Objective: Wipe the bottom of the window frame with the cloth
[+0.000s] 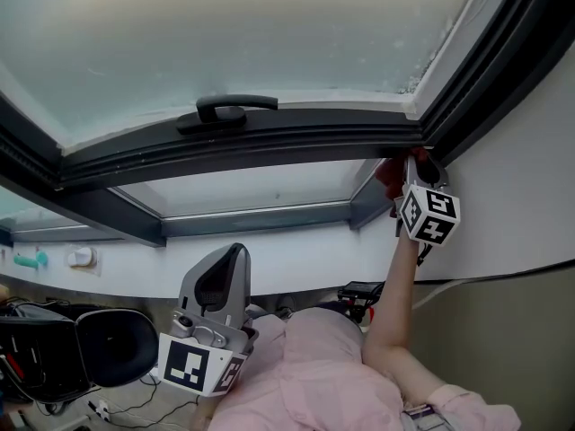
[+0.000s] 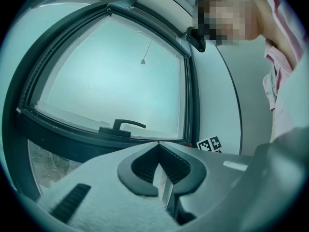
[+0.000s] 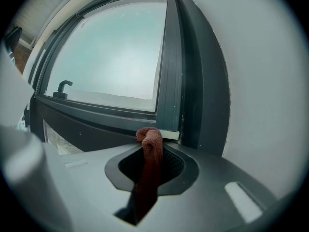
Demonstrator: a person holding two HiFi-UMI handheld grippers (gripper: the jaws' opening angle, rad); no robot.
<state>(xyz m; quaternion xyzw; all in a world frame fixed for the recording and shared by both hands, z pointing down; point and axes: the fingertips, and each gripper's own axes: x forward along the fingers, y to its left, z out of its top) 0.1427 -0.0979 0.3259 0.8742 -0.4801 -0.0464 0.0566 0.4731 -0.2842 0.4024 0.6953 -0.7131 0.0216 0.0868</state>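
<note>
Left gripper [image 2: 158,146] hangs low, fingers together; raised right gripper [image 1: 417,163] pinches cloth [image 3: 150,151] at window frame [image 1: 269,142] corner.

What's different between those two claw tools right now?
The right gripper pinches a reddish cloth; the left gripper is shut on nothing. The right gripper is raised to the window frame corner; the left gripper hangs low, away from it. Both have jaws closed.

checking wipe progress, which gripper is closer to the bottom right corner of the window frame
Right. The right gripper holds the cloth at the window frame corner; the left gripper hangs low, well away.
</note>
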